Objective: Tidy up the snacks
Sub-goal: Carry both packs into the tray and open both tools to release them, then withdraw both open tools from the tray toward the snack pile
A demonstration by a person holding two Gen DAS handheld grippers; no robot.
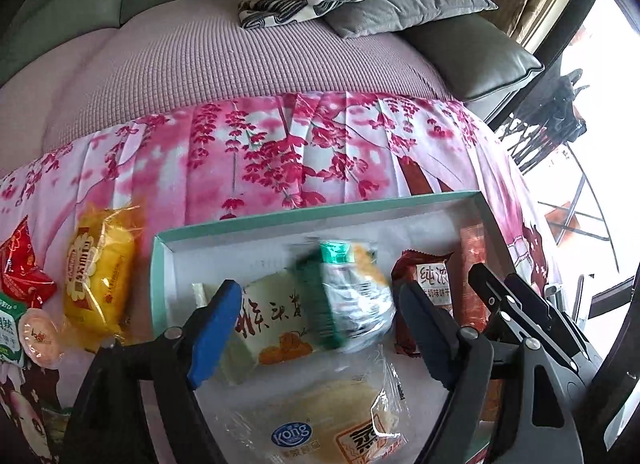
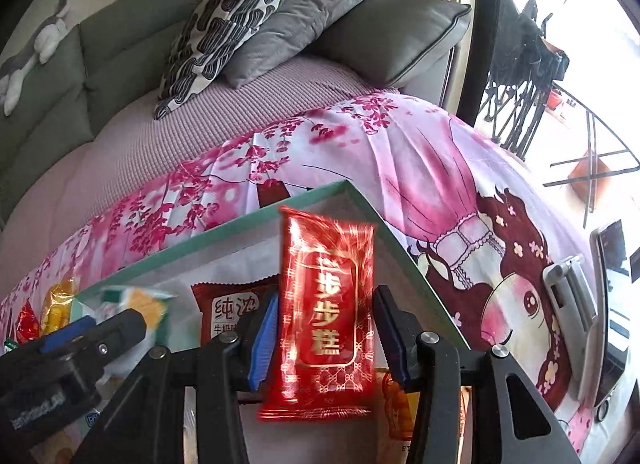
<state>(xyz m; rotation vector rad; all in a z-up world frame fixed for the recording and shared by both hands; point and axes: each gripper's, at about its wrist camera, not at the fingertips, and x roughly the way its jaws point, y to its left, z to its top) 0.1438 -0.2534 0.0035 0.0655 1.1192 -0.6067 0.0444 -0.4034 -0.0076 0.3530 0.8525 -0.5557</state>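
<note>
Nearest the left wrist camera lies a clear-wrapped pale cake (image 1: pixel 340 420), inside a shallow teal-rimmed box (image 1: pixel 160 264) that rests on a pink blossom-print cloth (image 1: pixel 280 151) over a surface in front of a grey sofa (image 1: pixel 480 59). Above it the left gripper (image 1: pixel 316 328) hangs with its jaws spread wide; a blurred green-and-white snack packet (image 1: pixel 352 296) sits between them, touching neither pad, over a cream packet with brush lettering (image 1: pixel 276 324). To its right in the box lies a brown biscuit packet (image 1: pixel 428 284). Outside the box, to its left on the cloth, lie a yellow packet (image 1: pixel 100 280) and a small red one (image 1: pixel 22 268).

From the right wrist camera, the right gripper (image 2: pixel 322 338) has a shiny red packet with gold characters (image 2: pixel 324 316) standing upright between its jaws, above the box's right corner. Whether the pads press it, I cannot tell.
</note>
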